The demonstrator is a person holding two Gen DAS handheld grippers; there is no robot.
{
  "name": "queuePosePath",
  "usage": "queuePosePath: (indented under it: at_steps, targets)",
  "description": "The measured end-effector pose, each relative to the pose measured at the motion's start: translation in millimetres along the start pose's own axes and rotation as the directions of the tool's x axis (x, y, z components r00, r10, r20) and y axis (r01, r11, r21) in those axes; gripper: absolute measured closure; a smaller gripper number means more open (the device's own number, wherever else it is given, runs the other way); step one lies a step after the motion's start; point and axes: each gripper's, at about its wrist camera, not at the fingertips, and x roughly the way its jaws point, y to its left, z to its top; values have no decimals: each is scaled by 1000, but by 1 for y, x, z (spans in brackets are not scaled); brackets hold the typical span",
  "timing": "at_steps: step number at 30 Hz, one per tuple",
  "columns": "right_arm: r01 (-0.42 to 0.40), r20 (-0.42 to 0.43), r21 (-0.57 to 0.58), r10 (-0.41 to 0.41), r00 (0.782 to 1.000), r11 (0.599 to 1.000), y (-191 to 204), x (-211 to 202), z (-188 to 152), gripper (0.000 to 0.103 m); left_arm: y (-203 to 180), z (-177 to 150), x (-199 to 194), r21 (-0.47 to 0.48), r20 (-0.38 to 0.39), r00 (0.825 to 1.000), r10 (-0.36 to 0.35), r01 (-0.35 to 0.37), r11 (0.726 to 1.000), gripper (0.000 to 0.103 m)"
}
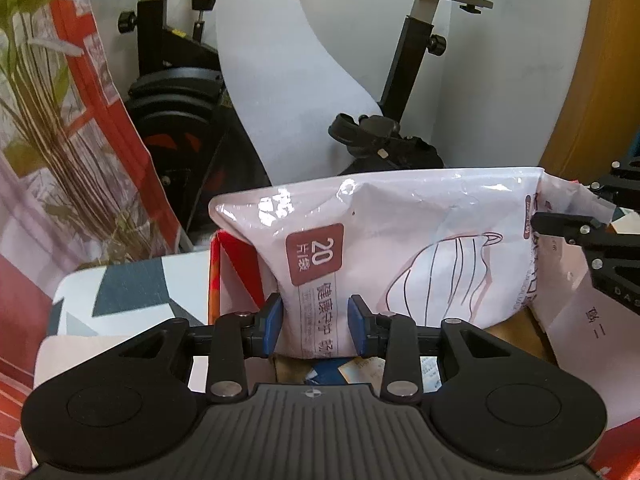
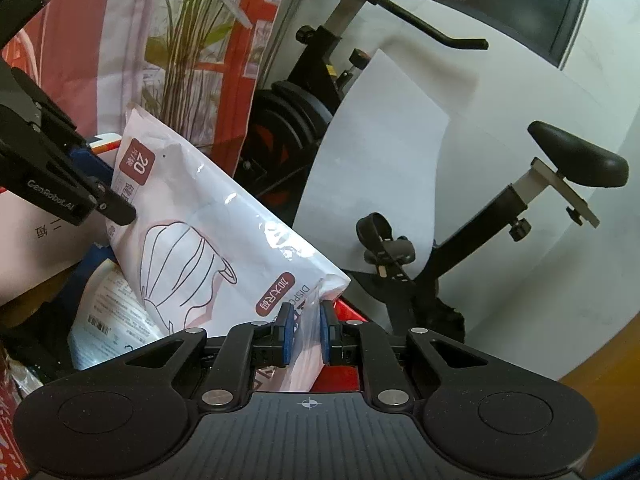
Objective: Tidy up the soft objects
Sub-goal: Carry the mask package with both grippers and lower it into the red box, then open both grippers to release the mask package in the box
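Observation:
A white plastic pack of face masks [image 1: 400, 232] with a brown "20" label hangs lengthwise between both grippers, over an open cardboard box [image 1: 216, 280]. My left gripper [image 1: 316, 324] is shut on the pack's labelled end, blue pads pressing both sides. My right gripper [image 2: 306, 334] is shut on the thin clear flap at the pack's [image 2: 192, 216] other end. In the right wrist view the left gripper's fingers [image 2: 112, 208] meet the pack from the left. In the left wrist view the right gripper's fingers [image 1: 560, 229] touch its right edge. Another printed white pack [image 2: 108, 312] lies inside the box.
An exercise bike [image 2: 480, 232] and a leaning white sheet [image 1: 288, 80] stand just behind the box. A plant [image 1: 48, 120] in a red and white bag is at the left. A box flap with writing [image 1: 580, 312] sticks up on the right, and a patterned cloth [image 1: 120, 288] lies to the left.

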Motion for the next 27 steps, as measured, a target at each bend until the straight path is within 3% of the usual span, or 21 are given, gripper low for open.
queuePosePath:
  at_steps: [5, 8, 12, 14, 17, 20, 27]
  targets:
    - [8, -12, 1, -8, 1000, 1000, -2, 1, 3, 86, 1, -3, -3, -8, -3, 1000, -13, 13, 1000, 65]
    - [43, -23, 9, -43, 999, 999, -1, -1, 4, 65, 0, -5, -8, -8, 5, 1000, -17, 17, 1000, 64]
    - [98, -2, 27, -98, 995, 995, -1, -13, 3, 55, -1, -6, -20, 0, 27, 1000, -15, 15, 1000, 64]
    - [116, 13, 60, -117, 993, 991, -4, -22, 3, 39, -1, -8, -27, -1, 39, 999, -14, 14, 1000, 64]
    - [116, 34, 105, -120, 992, 988, -9, -37, 2, 32, -1, -12, -38, 5, 59, 998, -6, 5, 1000, 63]
    - [108, 54, 148, -117, 992, 983, -11, -54, 1, 27, -1, -19, -50, -2, 72, 997, 2, -2, 1000, 60]
    - [26, 111, 246, -55, 992, 969, -4, -100, -12, 26, 0, -46, -88, 0, 123, 992, 6, -6, 1000, 57]
